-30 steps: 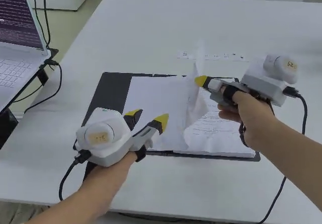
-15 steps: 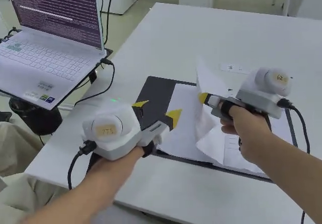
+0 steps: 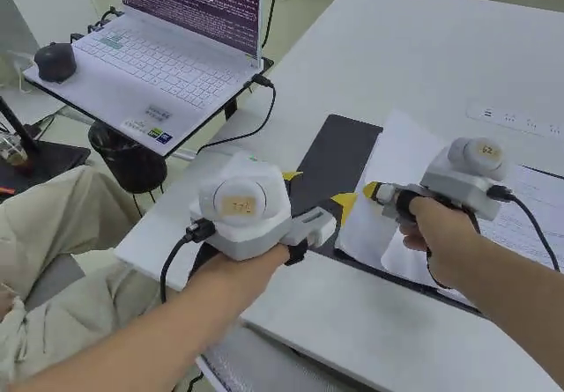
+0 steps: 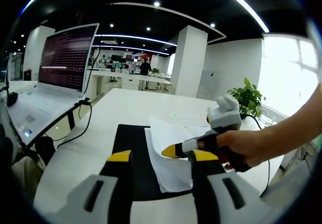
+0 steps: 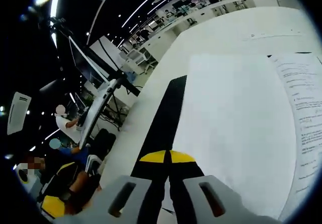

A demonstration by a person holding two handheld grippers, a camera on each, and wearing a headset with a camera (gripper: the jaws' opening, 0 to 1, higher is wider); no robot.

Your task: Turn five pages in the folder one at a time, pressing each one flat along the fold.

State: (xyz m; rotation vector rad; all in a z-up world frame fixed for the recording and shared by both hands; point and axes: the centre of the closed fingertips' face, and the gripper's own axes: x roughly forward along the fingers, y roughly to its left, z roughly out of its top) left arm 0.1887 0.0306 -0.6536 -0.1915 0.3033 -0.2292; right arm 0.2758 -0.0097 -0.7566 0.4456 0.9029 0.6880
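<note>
A black folder lies open on the white table. A blank white page arches over its left half, and my right gripper is shut on that page's outer edge. In the right gripper view the two yellow tips meet at the edge of the page, beside the black folder cover. My left gripper hovers open over the folder's near left corner. From its own view, the open left gripper frames the page, and the right gripper comes in from the right.
An open laptop stands on a side stand at the left, with a mouse beside it and a cable running to the table. Printed sheets fill the folder's right half. The table's near edge is close.
The view has swung left. My right gripper has carried the page leftward over the fold and lower, from standing up to arching over the left half. The left gripper stays open.
</note>
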